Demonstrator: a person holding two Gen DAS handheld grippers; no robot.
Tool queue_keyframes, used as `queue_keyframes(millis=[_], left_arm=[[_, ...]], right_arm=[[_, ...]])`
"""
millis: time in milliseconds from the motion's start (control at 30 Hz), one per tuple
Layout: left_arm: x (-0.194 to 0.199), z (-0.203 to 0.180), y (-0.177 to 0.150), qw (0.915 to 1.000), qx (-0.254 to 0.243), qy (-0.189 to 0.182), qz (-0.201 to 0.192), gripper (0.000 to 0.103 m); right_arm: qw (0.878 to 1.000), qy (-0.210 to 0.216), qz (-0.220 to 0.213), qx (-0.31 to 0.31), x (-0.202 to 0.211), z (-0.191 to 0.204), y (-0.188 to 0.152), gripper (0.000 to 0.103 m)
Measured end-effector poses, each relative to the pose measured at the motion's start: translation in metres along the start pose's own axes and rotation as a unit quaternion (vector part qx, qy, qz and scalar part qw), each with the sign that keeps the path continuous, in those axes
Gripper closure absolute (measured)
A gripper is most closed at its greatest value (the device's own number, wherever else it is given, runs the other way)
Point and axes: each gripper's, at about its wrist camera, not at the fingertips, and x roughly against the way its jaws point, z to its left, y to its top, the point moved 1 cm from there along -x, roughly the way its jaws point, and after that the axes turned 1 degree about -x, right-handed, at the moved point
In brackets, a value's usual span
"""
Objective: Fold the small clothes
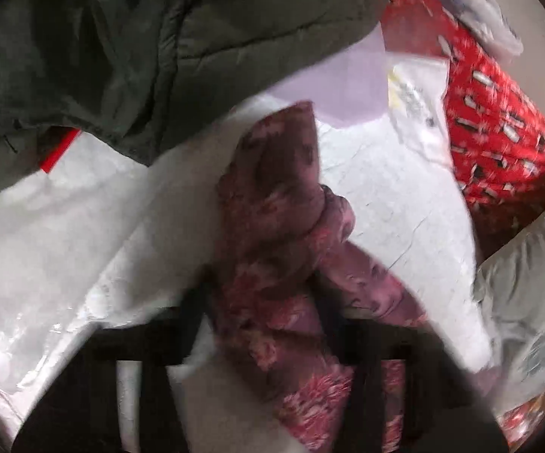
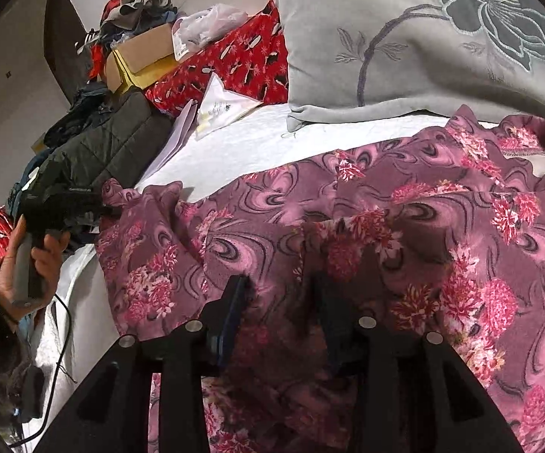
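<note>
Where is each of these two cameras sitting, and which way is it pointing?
Left wrist: rides the left gripper, looking along its blurred dark fingers, which seem closed on a bunch of the floral garment, across the white sheet to a dark green jacket.
Right wrist: rides the right gripper, its fingers around a fold of the floral garment, facing a grey pillow; at left, the person's hand holds the other gripper.
Shared: garment, sheet, jacket, pillow, red patterned cloth.
</note>
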Motion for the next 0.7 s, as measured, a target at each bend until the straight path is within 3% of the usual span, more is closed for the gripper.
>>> queue_keyframes(millis=[67, 300, 433, 533, 700], left_arm=[[0.003, 0.002, 0.001, 0.9996, 0.009, -0.024, 0.011, 0.095], [0.06, -0.016, -0.008, 0.9978, -0.033, -0.032, -0.047, 0.095], [0.093, -0.028, -0.015, 0.9956, -0.048, -0.041, -0.069, 0.095], [0.118, -0.046, -0.026, 0.9924, -0.077, -0.047, -0.084, 0.095], [0.144, -0.09, -0.051, 0.9856, -0.125, -0.062, -0.095, 0.095]], right_arm=[[1.0, 0.003, -0.001, -0.001, 0.0, -0.001, 0.0, 0.06], [1.0, 0.004, 0.002, 0.008, -0.001, 0.004, 0.0, 0.053], [1.0, 0.002, 0.014, 0.021, -0.003, 0.009, 0.003, 0.045], [0.999, -0.015, 0.035, 0.027, 0.002, 0.014, 0.008, 0.045], [0.998, -0.054, 0.022, 0.021, 0.038, -0.004, 0.01, 0.039]])
